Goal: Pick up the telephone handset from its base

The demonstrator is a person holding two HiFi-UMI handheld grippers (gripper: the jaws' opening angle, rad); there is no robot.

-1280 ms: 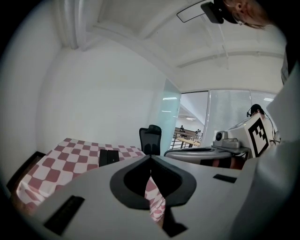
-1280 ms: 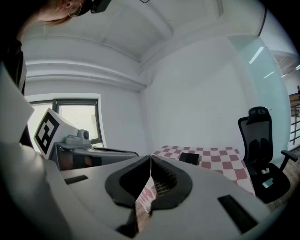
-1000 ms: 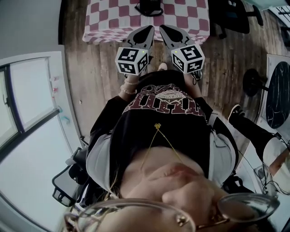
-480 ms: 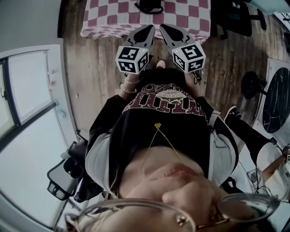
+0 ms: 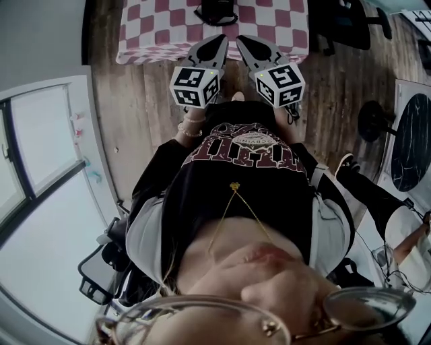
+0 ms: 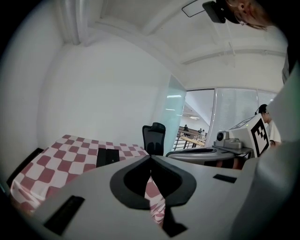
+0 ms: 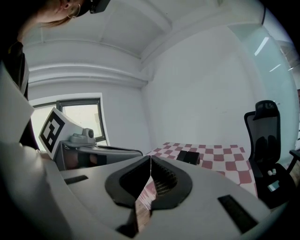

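The black telephone, its handset lying on the base, sits on a red-and-white checkered table at the top of the head view. It shows as a dark block in the left gripper view and in the right gripper view. My left gripper and right gripper are held side by side over the table's near edge, short of the phone. Both are shut with nothing between the jaws. Each gripper's tip points toward the table.
A black office chair stands right of the table, and another is at lower left behind me. A round dark table and another person's leg and shoe are at the right. The floor is wooden, with a window at left.
Both grippers have edged slightly forward toward the table. Their jaws have stayed shut.
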